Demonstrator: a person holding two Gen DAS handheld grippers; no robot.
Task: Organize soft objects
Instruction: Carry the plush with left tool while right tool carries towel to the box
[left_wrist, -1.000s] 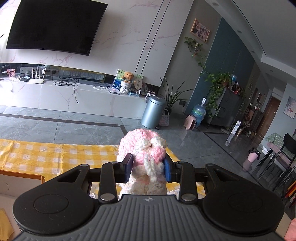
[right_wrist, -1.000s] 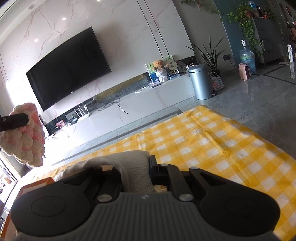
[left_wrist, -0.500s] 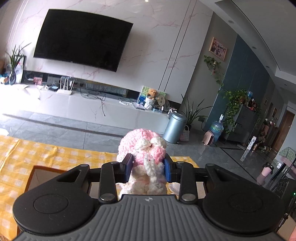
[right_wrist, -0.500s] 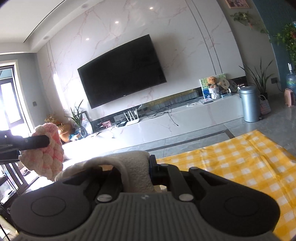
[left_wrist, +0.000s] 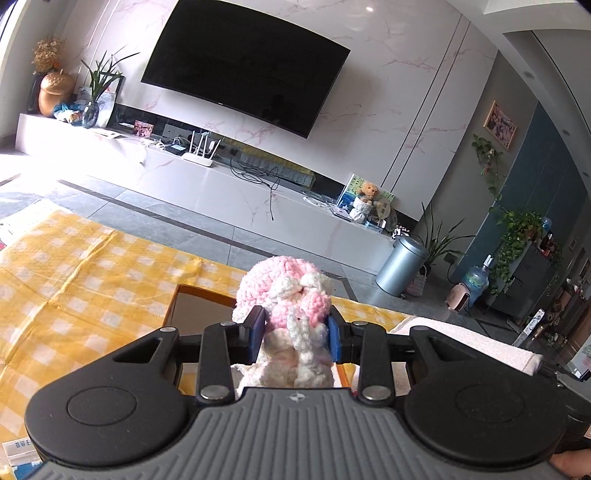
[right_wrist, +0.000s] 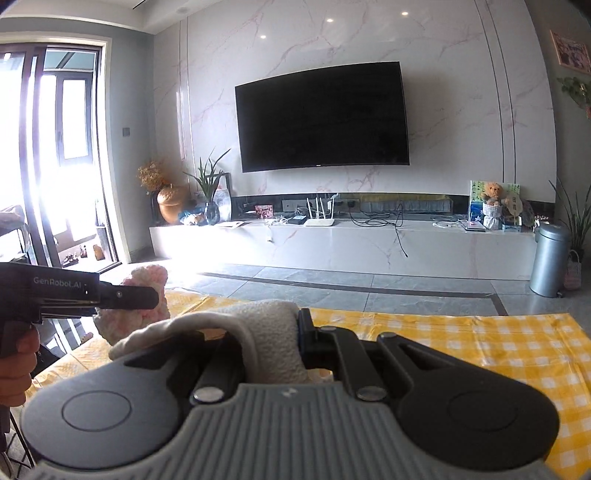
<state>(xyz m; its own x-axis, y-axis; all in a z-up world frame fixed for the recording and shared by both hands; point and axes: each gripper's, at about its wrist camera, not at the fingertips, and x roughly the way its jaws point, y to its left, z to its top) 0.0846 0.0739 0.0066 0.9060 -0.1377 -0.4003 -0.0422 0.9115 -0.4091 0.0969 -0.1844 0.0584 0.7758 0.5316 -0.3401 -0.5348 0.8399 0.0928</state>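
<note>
Pink and white yarn fills the gap between the jaws of my left gripper (left_wrist: 294, 334): a crocheted toy (left_wrist: 284, 295), pinched at its middle between the blue pads, its round head poking out ahead and its pale lower half running back under the gripper body, where I lose sight of it. Below and beyond it sits an open box (left_wrist: 199, 306) with an orange rim on the yellow checked cloth (left_wrist: 74, 280) that covers the tabletop; the toy and my own gripper hide most of the box, so I cannot see what is inside. To the right a pale towel (left_wrist: 469, 341) shows, cut off by the gripper's arm. In the right wrist view my right gripper (right_wrist: 271, 334) has its jaws closed nearly together on that towel (right_wrist: 269, 332), whose fuzzy fold bulges up over the left finger and hides it; only the right finger's dark edge is plain. The towel's free end droops leftward out of the frame's reach behind the gripper body. At the far left, the left gripper (right_wrist: 147, 295) comes in side-on with the toy (right_wrist: 147, 291) in its tip, part washed out by window glare, and my hand (right_wrist: 16, 365) on its handle is cropped by the edge.
</note>
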